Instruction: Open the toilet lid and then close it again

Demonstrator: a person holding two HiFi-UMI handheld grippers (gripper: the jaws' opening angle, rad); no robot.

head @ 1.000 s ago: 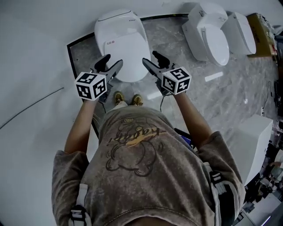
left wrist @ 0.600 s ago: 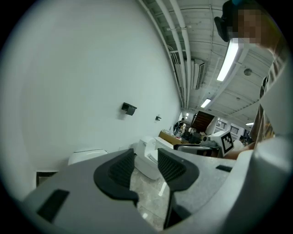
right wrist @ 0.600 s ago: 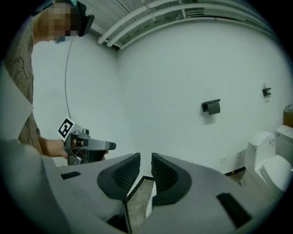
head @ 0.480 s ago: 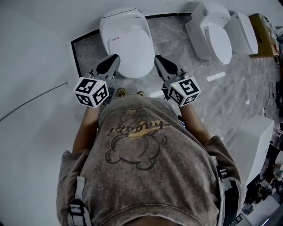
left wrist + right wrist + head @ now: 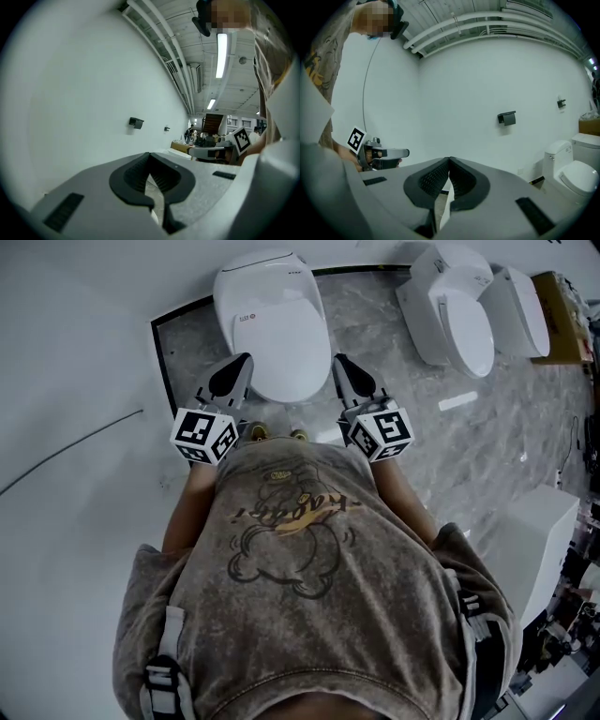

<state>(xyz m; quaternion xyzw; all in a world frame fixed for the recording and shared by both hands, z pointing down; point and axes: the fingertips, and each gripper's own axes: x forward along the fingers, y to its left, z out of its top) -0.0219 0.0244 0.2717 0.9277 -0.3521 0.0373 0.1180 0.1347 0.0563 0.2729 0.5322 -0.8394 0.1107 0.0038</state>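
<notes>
Well left of the toilet (image 5: 270,329), a thin dark cable (image 5: 70,454) curves over the pale surface. Closer in, the left tool (image 5: 240,363) hangs just off the toilet's front-left edge, clear of it, tips aimed twd the toilet's rear. Its marker cube (image 5: 202,435) sits at the person's end. Its jaws have just been closing & are now clenched tip to tip w/ nothing btwn them; the left gripper view shows the ribbed pads meeting at the front.

The toilet lid (image 5: 281,348) is down, lying flat, w/ a small red label (image 5: 246,321) nr the toilet's rear. Two shoe tips (image 5: 251,434) peek out just in front of the toilet, at the top edge of the person's grey printed shirt (image 5: 286,549).

The right tool (image 5: 341,365) mirrors the left one just off the toilet's front-right edge, also apart from the lid, w/ its own cube (image 5: 380,434) behind. Its jaws too have just been closing & are pressed together, empty.

Further right of the toilet, on the marble floor (image 5: 375,320), stand a second toilet (image 5: 457,329) & a third toilet (image 5: 520,315) side by side, lids down. A short white strip (image 5: 459,401) lies on the floor nr them. A brown carton (image 5: 567,306) sits farthest right of the toilet, & a white box (image 5: 534,540) stands well off to the toilet's front-right.
</notes>
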